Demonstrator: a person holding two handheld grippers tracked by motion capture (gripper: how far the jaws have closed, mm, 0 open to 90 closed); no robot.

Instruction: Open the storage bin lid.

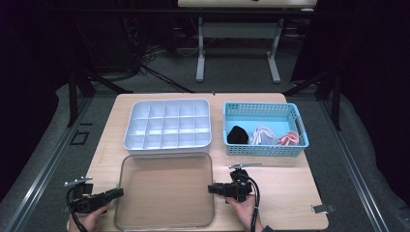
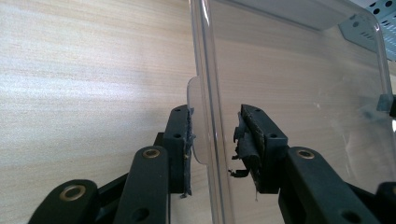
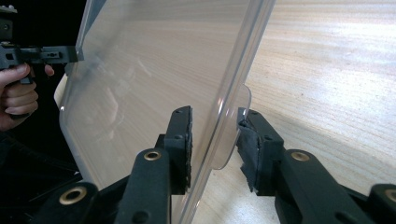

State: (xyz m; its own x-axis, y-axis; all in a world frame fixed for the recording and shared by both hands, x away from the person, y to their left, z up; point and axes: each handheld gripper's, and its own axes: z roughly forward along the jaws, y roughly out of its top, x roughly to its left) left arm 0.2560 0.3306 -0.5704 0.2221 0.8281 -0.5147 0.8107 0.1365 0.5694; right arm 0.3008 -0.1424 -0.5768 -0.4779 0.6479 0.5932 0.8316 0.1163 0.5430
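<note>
Here two slightly parted grippers, left (image 1: 117, 192) and right (image 1: 212, 188), straddle one clear lid's (image 1: 164, 191) edges, unclamped.

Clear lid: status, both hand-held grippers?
Left hand-held gripper and right hand-held gripper open, jaws straddling side edges of clear lid. Lid flat on table, before divided white box. Nothing in the way.

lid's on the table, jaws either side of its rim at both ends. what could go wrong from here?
1. The left gripper and right gripper straddle the clear lid's rim with gaps at the pads; a careless pull-out could snag a side tab and drag the lid.
2. The lid's far edge lies close to the white divided tray; a forward shove might bump it.
3. The left gripper's pad looks torn, so any re-grip may slip.
</note>
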